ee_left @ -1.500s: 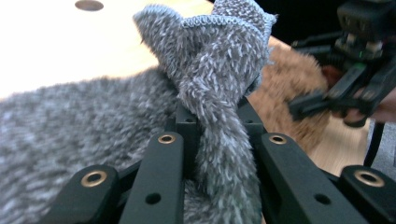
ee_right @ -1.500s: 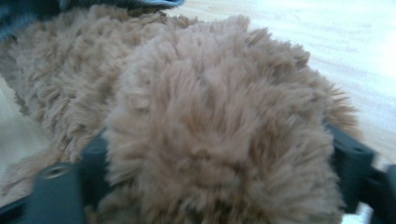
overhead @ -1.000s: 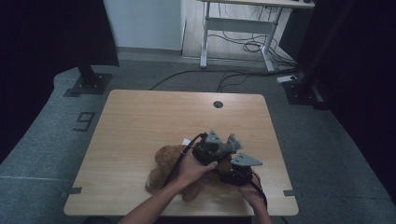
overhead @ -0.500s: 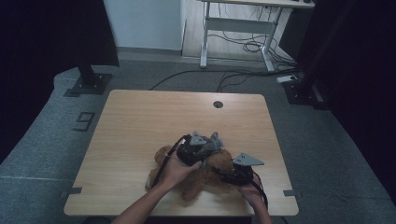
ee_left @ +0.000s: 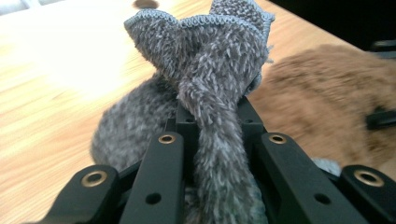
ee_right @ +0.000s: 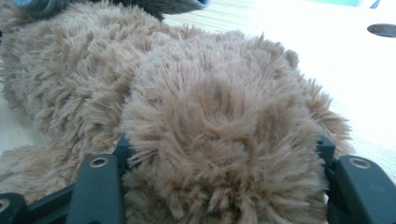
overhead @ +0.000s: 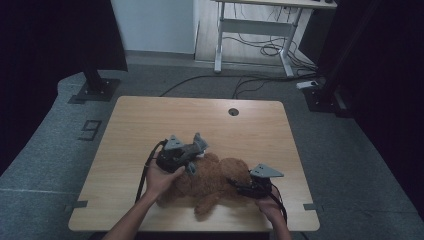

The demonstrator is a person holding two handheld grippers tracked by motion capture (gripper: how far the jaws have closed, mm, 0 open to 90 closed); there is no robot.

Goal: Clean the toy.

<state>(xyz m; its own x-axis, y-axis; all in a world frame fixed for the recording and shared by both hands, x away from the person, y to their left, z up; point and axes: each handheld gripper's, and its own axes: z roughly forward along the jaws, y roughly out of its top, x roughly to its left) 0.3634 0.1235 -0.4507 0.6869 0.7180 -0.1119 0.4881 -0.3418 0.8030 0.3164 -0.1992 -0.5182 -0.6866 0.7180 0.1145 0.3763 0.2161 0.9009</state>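
Note:
A brown teddy bear point(overhead: 215, 176) lies near the front edge of the wooden table point(overhead: 165, 120). My left gripper point(overhead: 191, 156) is at the bear's upper left side, shut on a grey terry cloth point(overhead: 200, 143). In the left gripper view the cloth point(ee_left: 210, 60) stands bunched up out of the jaws of that gripper point(ee_left: 212, 119), with the bear point(ee_left: 322, 102) to the right. My right gripper point(overhead: 236, 185) is at the bear's right side. In its own view the right gripper point(ee_right: 224, 158) has a fluffy paw of the bear point(ee_right: 219, 121) pressed between its jaws.
A round cable hole point(overhead: 233, 111) sits near the table's far edge. Beyond the table stand a white desk frame point(overhead: 255, 30), loose floor cables point(overhead: 260, 50) and two black stand bases point(overhead: 97, 87). The table's far and left parts are bare wood.
My left gripper has carried the grey cloth leftward, from over the bear's middle to its upper left side. The right gripper has stayed on the bear's paw.

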